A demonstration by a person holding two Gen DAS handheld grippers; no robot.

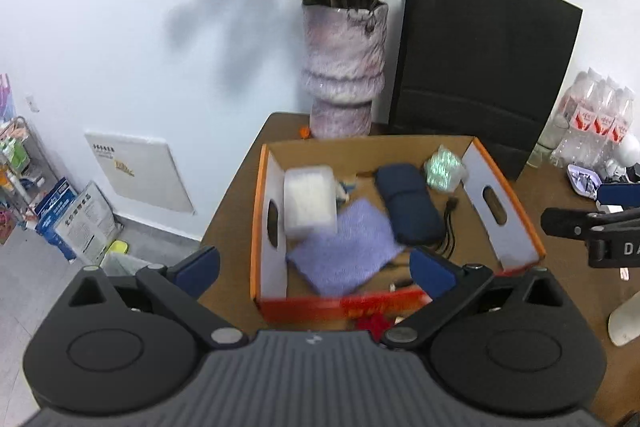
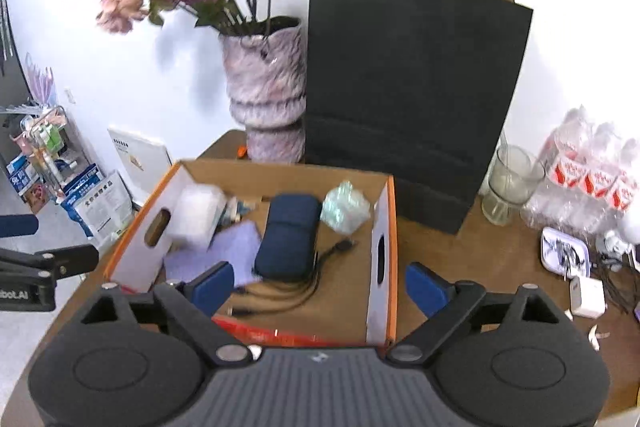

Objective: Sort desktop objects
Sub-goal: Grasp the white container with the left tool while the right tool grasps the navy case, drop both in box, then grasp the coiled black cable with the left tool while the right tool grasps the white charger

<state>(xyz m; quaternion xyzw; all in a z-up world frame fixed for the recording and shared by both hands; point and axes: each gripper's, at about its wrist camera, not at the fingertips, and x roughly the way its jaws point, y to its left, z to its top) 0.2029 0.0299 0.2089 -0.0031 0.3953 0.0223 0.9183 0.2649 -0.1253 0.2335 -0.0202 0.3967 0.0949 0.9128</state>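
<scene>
An orange-edged cardboard box (image 1: 500,203) (image 2: 382,259) stands on the brown desk. It holds a white foam block (image 1: 310,201) (image 2: 196,213), a purple cloth (image 1: 346,253) (image 2: 236,251), a dark blue case (image 1: 408,207) (image 2: 288,235), a pale green packet (image 1: 444,169) (image 2: 344,211) and black cables (image 2: 304,291). My left gripper (image 1: 316,273) is open and empty over the box's near edge. My right gripper (image 2: 320,287) is open and empty over the box's near right corner.
A pink vase of dried flowers (image 1: 344,67) (image 2: 272,95) and a black paper bag (image 1: 480,75) (image 2: 408,91) stand behind the box. A glass (image 2: 510,183), bottled water pack (image 2: 588,179), small tray (image 2: 564,251) and white charger (image 2: 586,297) lie at the right.
</scene>
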